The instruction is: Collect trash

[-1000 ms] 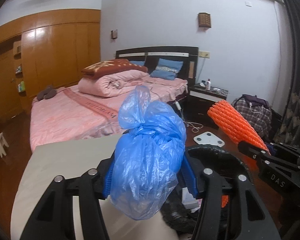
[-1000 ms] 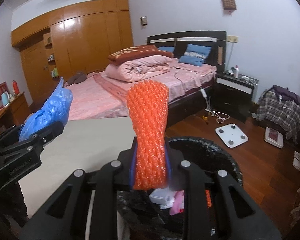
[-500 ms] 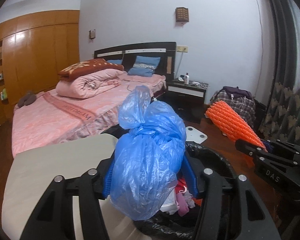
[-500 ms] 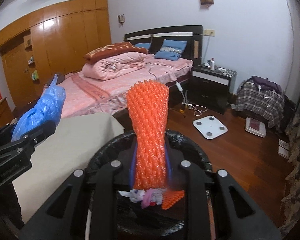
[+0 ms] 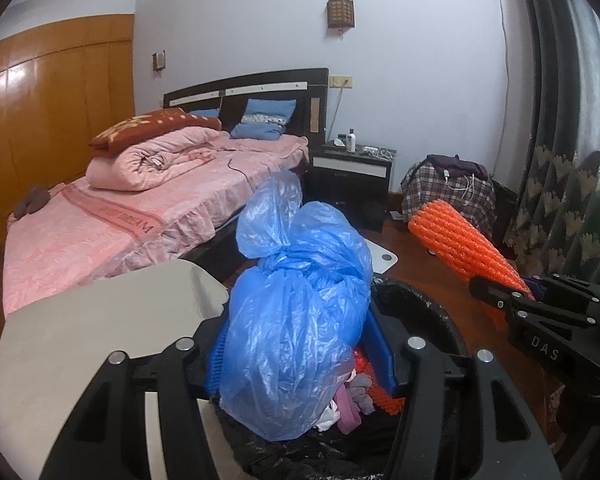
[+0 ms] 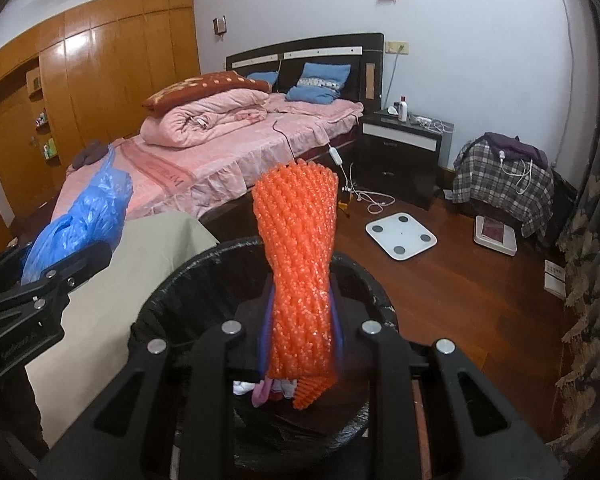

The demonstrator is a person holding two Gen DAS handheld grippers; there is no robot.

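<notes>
My left gripper is shut on a knotted blue plastic bag and holds it over the near rim of a black-lined trash bin. My right gripper is shut on an orange foam net sleeve, upright above the same bin. The bin holds white, pink and orange scraps. In the left wrist view the right gripper shows at the right with the sleeve. In the right wrist view the left gripper shows at the left with the bag.
A beige-covered table lies left of the bin. Behind it are a pink bed, a black nightstand, a white scale on the wood floor, a plaid bag and a patterned curtain.
Both grippers have moved right, from beside the table to over the bin, each still holding its item. The bin's contents now show below them.
</notes>
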